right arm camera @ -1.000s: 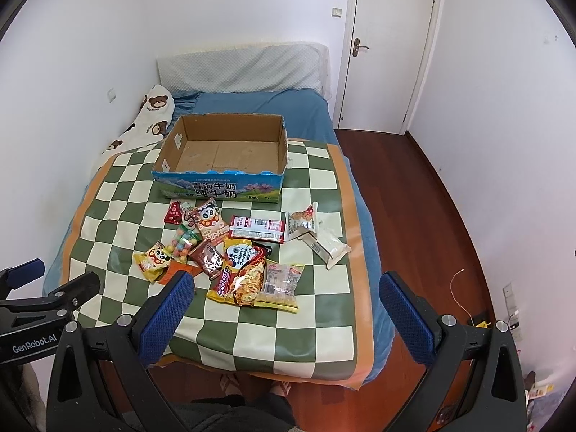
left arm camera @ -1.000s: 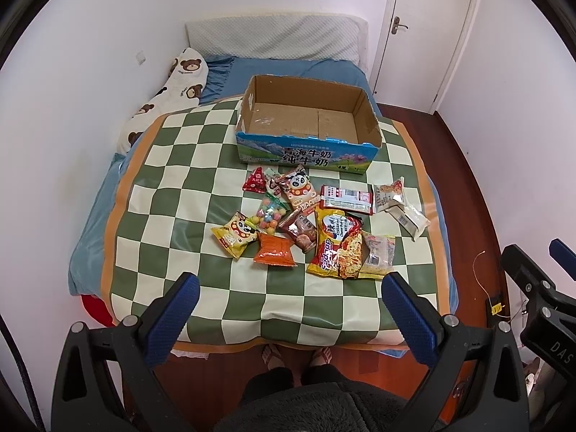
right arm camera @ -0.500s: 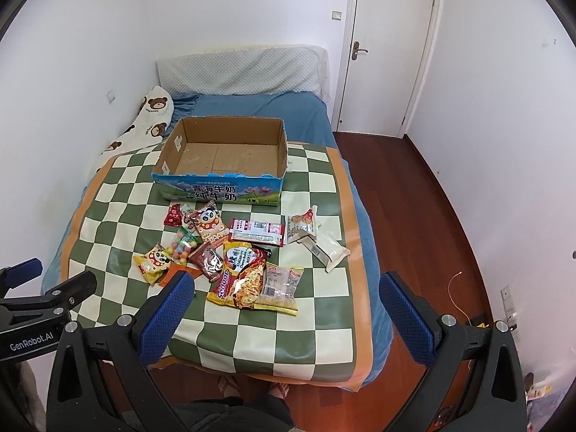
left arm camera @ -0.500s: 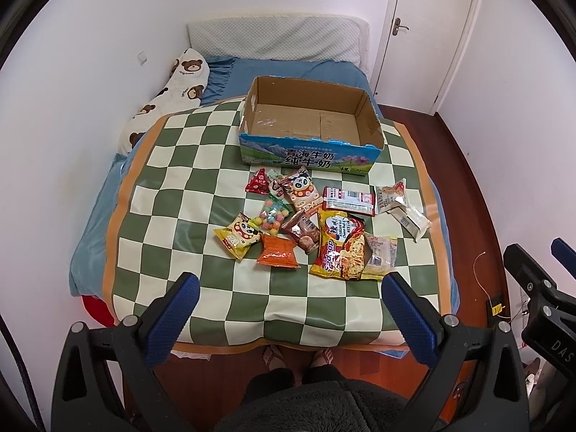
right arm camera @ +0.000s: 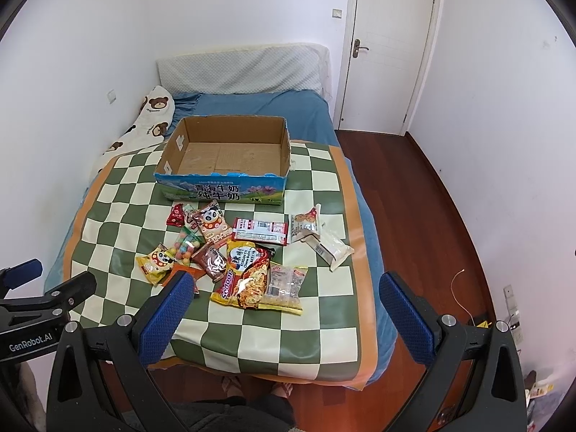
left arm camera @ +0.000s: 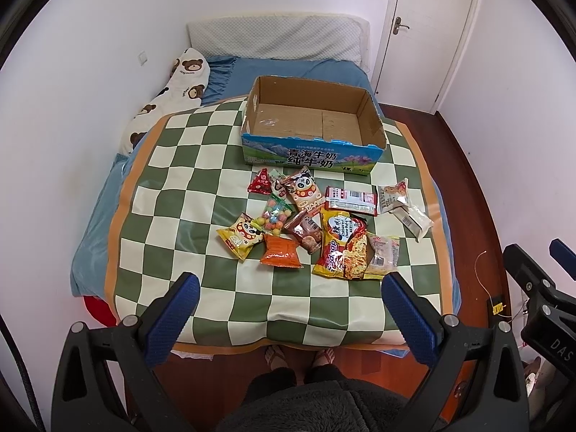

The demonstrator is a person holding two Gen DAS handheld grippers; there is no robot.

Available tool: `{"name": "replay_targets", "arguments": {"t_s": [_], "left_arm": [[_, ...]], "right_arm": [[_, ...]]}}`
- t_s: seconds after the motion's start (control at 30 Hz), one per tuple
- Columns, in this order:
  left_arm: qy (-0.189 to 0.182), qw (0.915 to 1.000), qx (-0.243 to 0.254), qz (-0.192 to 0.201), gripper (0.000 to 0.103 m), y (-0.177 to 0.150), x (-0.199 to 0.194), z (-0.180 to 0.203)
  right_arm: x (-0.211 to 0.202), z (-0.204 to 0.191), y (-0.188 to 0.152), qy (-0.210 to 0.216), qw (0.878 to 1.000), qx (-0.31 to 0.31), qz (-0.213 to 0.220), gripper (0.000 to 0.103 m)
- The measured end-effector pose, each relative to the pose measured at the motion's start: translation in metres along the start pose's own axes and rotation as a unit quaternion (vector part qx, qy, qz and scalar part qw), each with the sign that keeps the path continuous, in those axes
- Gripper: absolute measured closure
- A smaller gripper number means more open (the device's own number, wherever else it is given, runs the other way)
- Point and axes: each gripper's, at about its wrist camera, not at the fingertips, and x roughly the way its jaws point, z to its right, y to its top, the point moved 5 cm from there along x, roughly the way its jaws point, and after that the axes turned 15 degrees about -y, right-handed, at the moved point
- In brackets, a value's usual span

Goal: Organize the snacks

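An open cardboard box with a blue printed front stands empty on a green-and-cream checked mat over the bed. In front of it lie several snack packets: a noodle pack, an orange packet, a candy bag, a panda packet and a red-white bar pack. My left gripper and right gripper hover open over the near end of the bed, holding nothing.
A bear-print pillow lies along the left wall. A grey headboard cushion sits behind the box. A white door stands at the right, beside wooden floor. The person's slippered feet are below the bed's edge.
Both grippers have drawn slightly back and up, so the bed and snacks sit a little lower in view. Nothing on the mat has moved.
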Motion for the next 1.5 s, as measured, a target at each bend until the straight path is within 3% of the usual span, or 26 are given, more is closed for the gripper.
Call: {"name": "replay_targets", "arguments": {"t_s": [0.93,1.13,1.27,1.4,1.5], "left_arm": [[0.003,0.9999,-0.005,-0.008,0.0,0.006,0.007,-0.004],[0.023,0.999,-0.02,-0.031,0.0,0.019,0.044,-0.033],[0.035,0.9959,-0.039,-0.073,0.0,0.023,0.089,-0.061],[0.038,0.9902,-0.062,-0.119,0.0,0.021,0.14,-0.088],[0.029,0.9831,-0.077,-0.163,0.0,0.015,0.186,-0.101]], "right_arm": [[0.01,-0.01,-0.006,0.027,0.999,0.011,-0.025,0.0],[0.059,-0.025,-0.01,0.046,0.996,0.017,-0.077,0.0],[0.108,-0.042,-0.014,0.071,0.99,0.023,-0.122,0.0],[0.175,-0.068,-0.026,0.092,0.978,0.031,-0.183,0.0],[0.229,-0.095,-0.041,0.113,0.963,0.028,-0.244,0.0]]}}
